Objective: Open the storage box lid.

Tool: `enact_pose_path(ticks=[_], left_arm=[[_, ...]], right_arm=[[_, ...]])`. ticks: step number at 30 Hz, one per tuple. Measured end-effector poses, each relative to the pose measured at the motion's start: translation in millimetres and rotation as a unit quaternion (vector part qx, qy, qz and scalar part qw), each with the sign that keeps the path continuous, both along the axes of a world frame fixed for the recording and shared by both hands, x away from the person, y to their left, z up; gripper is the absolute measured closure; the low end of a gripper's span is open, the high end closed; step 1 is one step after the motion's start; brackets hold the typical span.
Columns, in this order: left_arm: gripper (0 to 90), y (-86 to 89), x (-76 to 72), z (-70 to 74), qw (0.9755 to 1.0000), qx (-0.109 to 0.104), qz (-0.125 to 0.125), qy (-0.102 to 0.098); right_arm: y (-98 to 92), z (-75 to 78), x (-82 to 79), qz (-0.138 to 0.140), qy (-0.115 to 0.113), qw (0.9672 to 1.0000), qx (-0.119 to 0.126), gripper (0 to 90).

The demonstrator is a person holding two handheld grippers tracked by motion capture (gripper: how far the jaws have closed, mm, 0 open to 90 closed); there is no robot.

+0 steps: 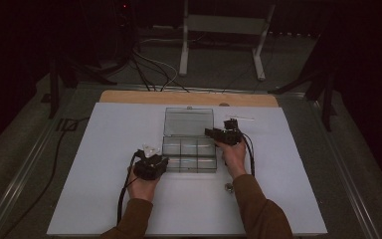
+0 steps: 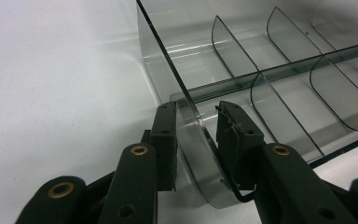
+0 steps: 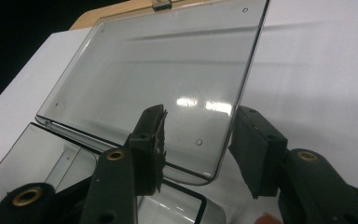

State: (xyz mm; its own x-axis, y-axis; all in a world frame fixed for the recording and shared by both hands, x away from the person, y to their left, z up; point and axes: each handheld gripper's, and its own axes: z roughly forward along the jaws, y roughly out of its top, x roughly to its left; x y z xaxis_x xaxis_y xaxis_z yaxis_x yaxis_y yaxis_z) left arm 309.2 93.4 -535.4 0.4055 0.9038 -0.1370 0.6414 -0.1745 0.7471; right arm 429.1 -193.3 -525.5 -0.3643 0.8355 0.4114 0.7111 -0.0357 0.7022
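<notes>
a clear plastic organizer box sits near the middle of the white surface, its lid thrown open and lying flat behind the tray, away from the person. the tray is split by dividers into two rows of compartments, all of them bare as far as the views show.

the left tongs are at the tray's left end. in the left gripper view the left tongs straddle the tray's rounded corner wall: one jaw stands outside the wall on the white surface side, the other inside the nearest compartment, and both pads lie close against the clear plastic, pinching it. the left hand rests on the surface below them.

the right tongs are at the right side of the box, about where lid and tray meet, held by the right hand. in the right gripper view the right tongs are spread, with the lid's near corner between the jaws; the left jaw overlaps the lid's face, while the right jaw stands clear of its edge with a gap showing, so nothing is clamped.

a small round metal piece lies on the surface just beside the right forearm, apart from the box.
</notes>
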Motion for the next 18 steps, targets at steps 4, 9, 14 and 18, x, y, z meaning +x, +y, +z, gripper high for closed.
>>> enact_pose_path(ticks=[4, 9, 14, 18], left_arm=[[71.2, 0.2, 0.2, 0.1, 1.0, 0.0, -0.001, 0.001], [71.1, 0.5, 0.4, 0.0, 1.0, -0.001, -0.002, 0.001], [71.0, 0.9, 0.5, -0.2, 1.0, -0.002, -0.003, 0.0], [71.0, 1.3, 0.7, -0.4, 1.0, -0.004, -0.004, 0.0]], right_arm=[[1.7, 0.8, 0.7, -0.003, 0.005, 1.0, -0.004, 52.7], [1.6, -0.4, 1.8, -0.005, 0.019, 0.9998, 0.003, 50.1], [1.1, -3.6, 2.2, -0.007, 0.026, 0.9996, 0.009, 44.2], [-0.3, -2.6, 2.0, -0.005, 0.026, 0.9996, 0.006, 40.3]])
